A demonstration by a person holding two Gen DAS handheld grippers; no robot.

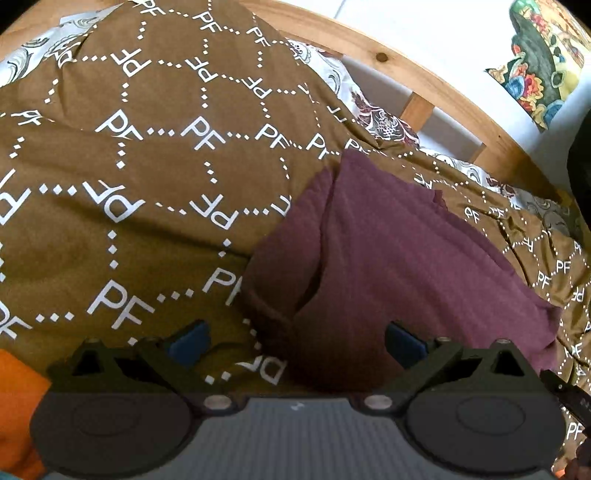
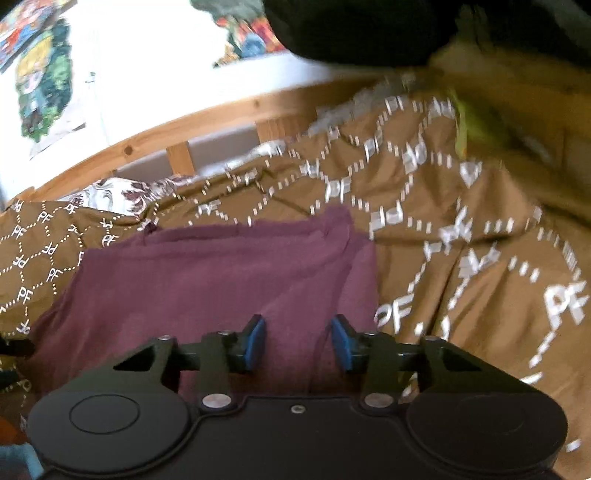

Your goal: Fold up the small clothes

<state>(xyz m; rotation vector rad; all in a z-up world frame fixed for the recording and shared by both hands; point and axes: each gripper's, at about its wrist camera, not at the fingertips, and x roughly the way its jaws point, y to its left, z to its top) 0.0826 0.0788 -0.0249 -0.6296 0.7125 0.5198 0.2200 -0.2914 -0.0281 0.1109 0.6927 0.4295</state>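
A maroon garment (image 1: 399, 258) lies partly folded on a brown blanket (image 1: 140, 155) printed with white "PF" letters. My left gripper (image 1: 297, 343) hovers over the garment's near left corner with its jaws wide open. One blue pad (image 1: 190, 343) is over the blanket and the other over the cloth. In the right wrist view the same garment (image 2: 207, 273) fills the middle. My right gripper (image 2: 298, 345) is low over its near right edge. Its blue pads (image 2: 255, 343) stand a narrow gap apart, and flat cloth with a seam shows between them, not pinched.
A wooden bed rail (image 1: 417, 77) runs behind the blanket, with a floral sheet (image 1: 384, 122) along it. An orange cloth (image 1: 18, 398) lies at the near left. A colourful patterned fabric (image 1: 543, 55) sits beyond the rail. A dark mass (image 2: 369, 26) hangs at the top.
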